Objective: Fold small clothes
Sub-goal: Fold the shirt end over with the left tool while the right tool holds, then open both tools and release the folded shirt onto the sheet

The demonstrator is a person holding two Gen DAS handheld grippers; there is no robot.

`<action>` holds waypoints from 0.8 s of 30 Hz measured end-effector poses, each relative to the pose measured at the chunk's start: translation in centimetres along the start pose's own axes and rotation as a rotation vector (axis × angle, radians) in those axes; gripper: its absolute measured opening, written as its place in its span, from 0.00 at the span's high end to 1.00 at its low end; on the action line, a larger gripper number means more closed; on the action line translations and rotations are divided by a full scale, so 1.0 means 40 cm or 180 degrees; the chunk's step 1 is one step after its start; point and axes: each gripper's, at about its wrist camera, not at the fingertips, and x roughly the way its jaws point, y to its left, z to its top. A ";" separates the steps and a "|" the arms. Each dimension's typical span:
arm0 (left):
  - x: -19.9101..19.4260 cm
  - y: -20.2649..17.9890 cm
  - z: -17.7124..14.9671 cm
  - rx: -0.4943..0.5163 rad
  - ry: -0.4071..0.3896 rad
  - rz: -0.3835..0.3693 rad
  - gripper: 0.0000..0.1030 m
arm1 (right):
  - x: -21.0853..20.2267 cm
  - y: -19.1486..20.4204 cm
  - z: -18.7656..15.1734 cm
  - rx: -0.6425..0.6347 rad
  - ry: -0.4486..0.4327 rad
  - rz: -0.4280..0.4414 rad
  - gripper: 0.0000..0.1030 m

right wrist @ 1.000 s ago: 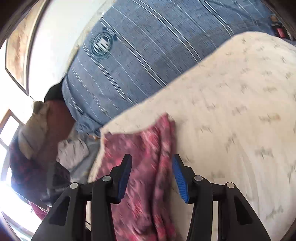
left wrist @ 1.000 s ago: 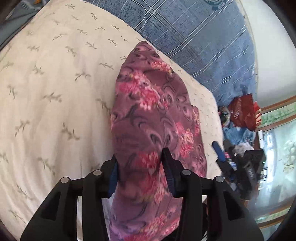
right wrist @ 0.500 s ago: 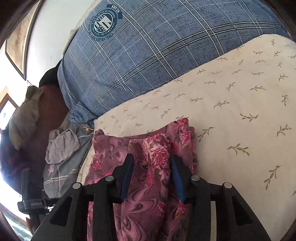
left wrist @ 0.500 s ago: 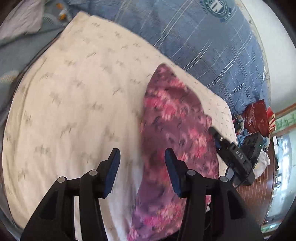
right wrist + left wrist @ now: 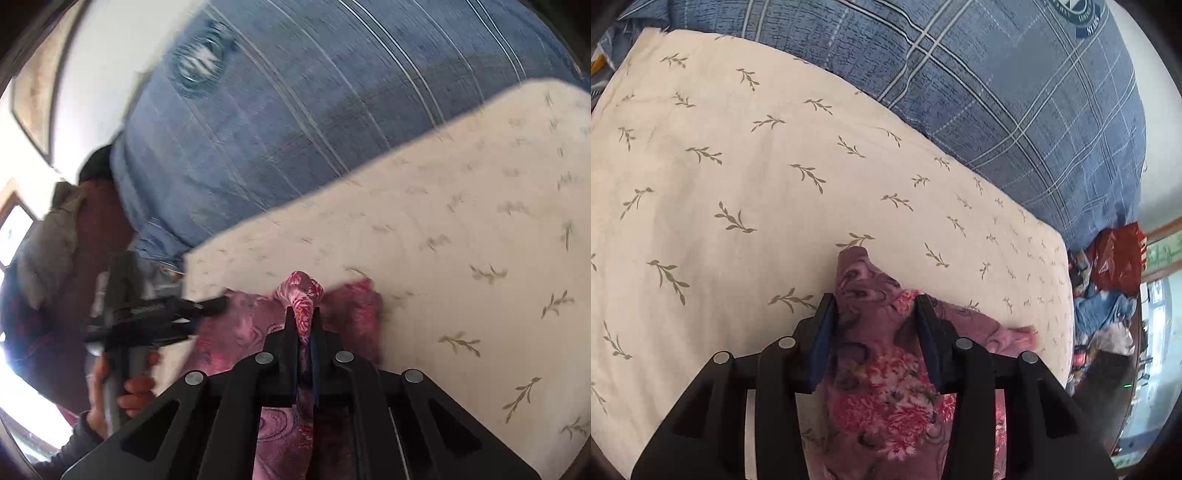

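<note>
A purple garment with pink flowers [image 5: 882,387] lies near the edge of a cream sheet with a leaf print [image 5: 738,166]. My left gripper [image 5: 875,314] has a raised bunch of it filling the gap between its blue pads [image 5: 823,332], and its jaws are closing. In the right wrist view my right gripper [image 5: 303,317] is shut on a narrow fold of the same garment [image 5: 240,332], pulled up off the sheet [image 5: 461,240]. The left gripper [image 5: 155,314] shows at the left of that view, held by a hand [image 5: 125,387].
A big blue plaid cushion [image 5: 997,92] lies along the far side of the sheet and shows again from the right wrist [image 5: 277,129]. Past the sheet's right edge are a red bag [image 5: 1119,254] and loose clothes. Grey cloth [image 5: 48,236] hangs over dark furniture at the left.
My left gripper swung off the garment with its fingers apart, then came back over its end with cloth between them. My right gripper's fingers came together on a fold.
</note>
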 end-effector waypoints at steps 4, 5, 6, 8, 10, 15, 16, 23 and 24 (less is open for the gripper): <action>-0.057 -0.023 -0.038 0.0174 -0.0057 0.0229 0.59 | -0.021 -0.005 -0.002 0.0054 -0.0023 0.0038 0.89; -0.087 -0.030 -0.059 0.0236 -0.0107 0.0246 0.60 | -0.044 -0.001 0.001 0.0071 -0.0054 0.0017 0.86; -0.113 -0.039 -0.078 0.0302 -0.0173 0.0234 0.60 | -0.064 0.007 0.001 0.0059 -0.0108 0.0011 0.86; -0.169 -0.075 -0.134 0.0523 -0.0379 0.0216 0.59 | -0.117 0.030 -0.009 -0.0058 -0.0293 0.0123 0.85; -0.184 -0.109 -0.184 0.0702 -0.0481 0.0186 0.48 | -0.157 0.063 -0.036 -0.0247 -0.0424 0.0288 0.78; -0.086 -0.126 -0.256 0.0981 -0.0350 0.0582 0.45 | -0.068 0.082 -0.121 -0.0539 0.0029 -0.0048 0.61; -0.092 -0.140 -0.261 0.1082 -0.0394 0.0670 0.45 | -0.081 0.083 -0.132 -0.0564 -0.0136 -0.0030 0.62; -0.214 -0.123 -0.314 0.0884 -0.0355 0.0510 0.46 | -0.220 0.125 -0.182 -0.0754 -0.0300 -0.0110 0.59; -0.217 -0.112 -0.336 0.0846 -0.0327 0.0503 0.46 | -0.229 0.128 -0.201 -0.0813 -0.0291 -0.0176 0.59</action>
